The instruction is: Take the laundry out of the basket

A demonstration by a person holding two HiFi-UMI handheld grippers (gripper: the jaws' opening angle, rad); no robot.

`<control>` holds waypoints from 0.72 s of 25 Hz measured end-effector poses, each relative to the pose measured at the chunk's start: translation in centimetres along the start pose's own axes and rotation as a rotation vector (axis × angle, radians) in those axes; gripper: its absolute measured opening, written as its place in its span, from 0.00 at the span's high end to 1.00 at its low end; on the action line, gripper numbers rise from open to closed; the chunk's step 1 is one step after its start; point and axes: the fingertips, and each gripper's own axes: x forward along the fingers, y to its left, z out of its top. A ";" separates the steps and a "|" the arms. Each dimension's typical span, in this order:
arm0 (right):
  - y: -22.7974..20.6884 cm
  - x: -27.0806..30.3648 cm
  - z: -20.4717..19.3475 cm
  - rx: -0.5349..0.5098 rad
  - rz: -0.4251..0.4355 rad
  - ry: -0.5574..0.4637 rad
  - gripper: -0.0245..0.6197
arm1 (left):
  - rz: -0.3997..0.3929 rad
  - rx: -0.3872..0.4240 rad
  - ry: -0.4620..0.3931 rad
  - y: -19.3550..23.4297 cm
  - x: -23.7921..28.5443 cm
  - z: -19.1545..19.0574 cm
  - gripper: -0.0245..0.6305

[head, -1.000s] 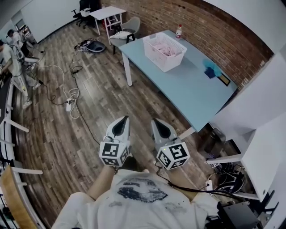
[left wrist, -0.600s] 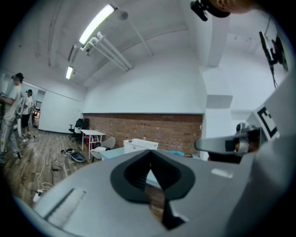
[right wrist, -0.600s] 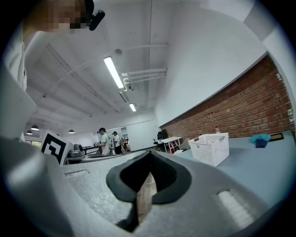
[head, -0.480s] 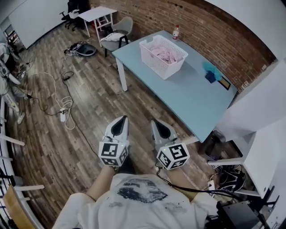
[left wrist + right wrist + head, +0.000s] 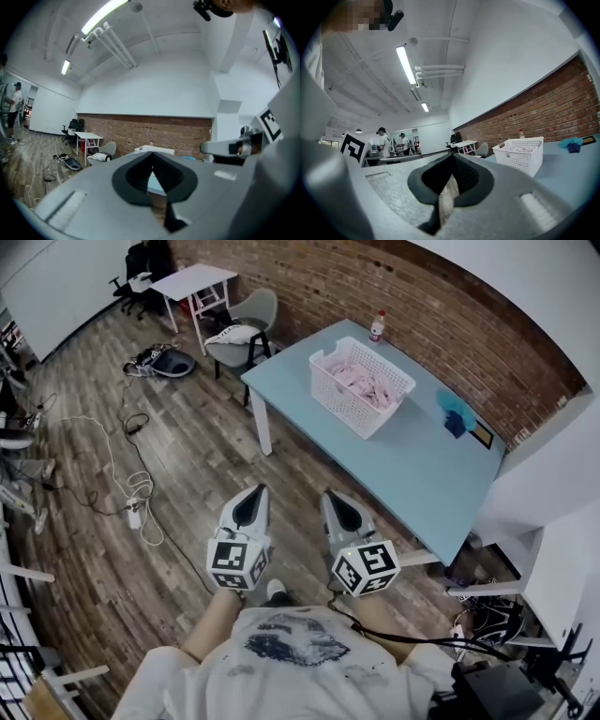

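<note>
We hold both grippers level and side by side above the wooden floor (image 5: 187, 446). The left gripper (image 5: 257, 491) has its jaws drawn together with nothing between them, and the right gripper (image 5: 330, 495) is closed and empty too. A stretch of floorboards lies between us and the pale blue table (image 5: 412, 474). A white cable (image 5: 127, 488) trails across the floor to our left. Beyond the table's far end, a grey chair (image 5: 246, 315) and a small white desk (image 5: 192, 282) stand by the brick wall (image 5: 422, 287). On the table, a bottle (image 5: 377, 326) stands at the far edge and a blue thing (image 5: 455, 413) lies further right. The basket (image 5: 349, 401) sits between them, well apart from us. It is white, rectangular and lattice-sided, and it stands upright. The laundry (image 5: 367, 381) inside is pale pink and crumpled, and it lies below the rim.
</note>
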 end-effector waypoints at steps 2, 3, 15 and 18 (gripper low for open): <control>0.2 1.9 0.5 0.000 -0.024 -0.020 0.97 | -0.023 0.013 -0.002 1.9 0.8 0.6 0.98; 0.3 2.8 0.7 0.000 -0.036 -0.029 0.97 | -0.033 0.021 -0.004 2.8 1.3 0.9 0.98; -3.2 9.2 1.5 -0.004 -0.146 -0.066 0.97 | -0.090 0.043 -0.023 8.1 7.3 2.2 0.98; -4.5 11.0 1.5 -0.001 -0.165 -0.075 0.97 | -0.097 0.051 -0.018 9.3 9.2 2.1 0.98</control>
